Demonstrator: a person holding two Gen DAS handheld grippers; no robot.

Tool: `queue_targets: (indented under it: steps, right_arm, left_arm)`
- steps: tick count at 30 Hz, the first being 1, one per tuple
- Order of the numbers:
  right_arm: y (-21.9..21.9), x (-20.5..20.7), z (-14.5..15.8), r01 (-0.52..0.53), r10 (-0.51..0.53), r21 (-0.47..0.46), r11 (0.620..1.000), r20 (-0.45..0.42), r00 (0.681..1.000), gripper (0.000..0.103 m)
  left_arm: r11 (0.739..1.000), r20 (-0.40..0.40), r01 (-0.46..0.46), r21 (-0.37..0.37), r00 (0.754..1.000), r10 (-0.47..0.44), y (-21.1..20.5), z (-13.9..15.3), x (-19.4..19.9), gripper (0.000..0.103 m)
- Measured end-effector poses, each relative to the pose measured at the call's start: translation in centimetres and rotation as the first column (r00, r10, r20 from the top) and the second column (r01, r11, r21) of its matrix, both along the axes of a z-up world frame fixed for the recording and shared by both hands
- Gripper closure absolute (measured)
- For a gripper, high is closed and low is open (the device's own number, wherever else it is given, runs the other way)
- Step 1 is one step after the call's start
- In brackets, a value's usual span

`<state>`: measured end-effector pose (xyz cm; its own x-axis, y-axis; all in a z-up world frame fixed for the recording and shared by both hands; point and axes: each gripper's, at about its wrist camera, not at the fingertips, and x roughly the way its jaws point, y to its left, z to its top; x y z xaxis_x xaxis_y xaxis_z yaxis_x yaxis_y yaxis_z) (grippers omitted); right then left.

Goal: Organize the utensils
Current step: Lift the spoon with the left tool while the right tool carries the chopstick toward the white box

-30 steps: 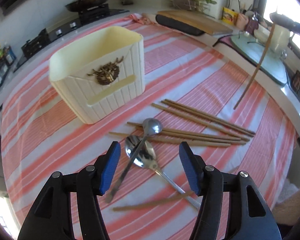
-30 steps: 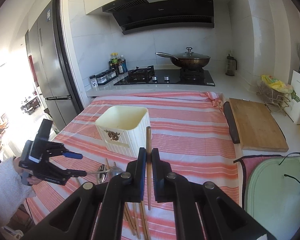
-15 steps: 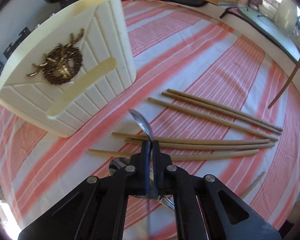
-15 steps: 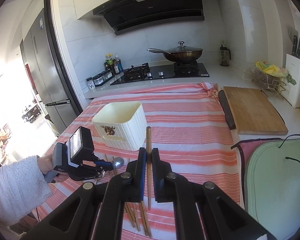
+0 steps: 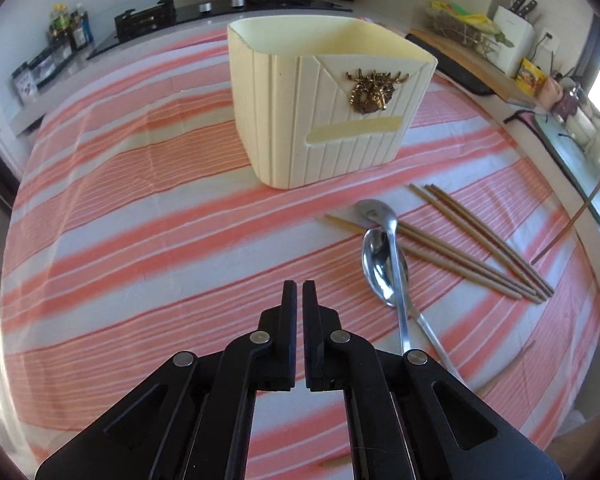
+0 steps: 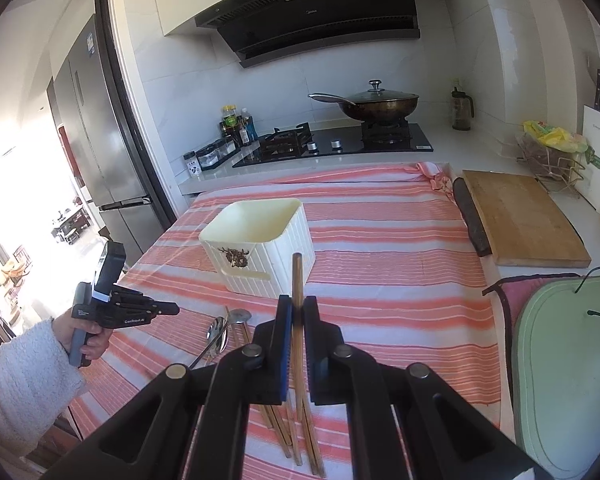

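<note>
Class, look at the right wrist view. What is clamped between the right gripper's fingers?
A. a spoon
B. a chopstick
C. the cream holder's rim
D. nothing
B: the right gripper is shut on a chopstick that rises between its fingers, while both spoons lie on the cloth beside the holder.

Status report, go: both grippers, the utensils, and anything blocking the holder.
Left gripper shut, empty. Right gripper shut on chopstick. Two spoons and loose chopsticks on cloth. Cream holder unobstructed.
</note>
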<state>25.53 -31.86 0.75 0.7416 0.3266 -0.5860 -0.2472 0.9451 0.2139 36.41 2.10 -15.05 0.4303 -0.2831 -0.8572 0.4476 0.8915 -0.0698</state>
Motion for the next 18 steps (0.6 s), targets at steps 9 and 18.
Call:
queue_targets:
  steps: [9,18]
  right_arm:
    - [1.8,-0.2,-0.9,-0.029,0.030,0.008,1.000,-0.020,0.999,0.097]
    - [1.1,-1.4,-0.8,-0.015,0.015,0.034,0.999,-0.012,1.000,0.097]
  left_arm:
    - [0.990,0.021,0.129,0.063,0.991,-0.130,-6.1,-1.2,-3.8,0.056]
    - [0.988,-0.029,0.132,0.075,0.991,-0.130,-7.3,-3.4,-3.3,0.100]
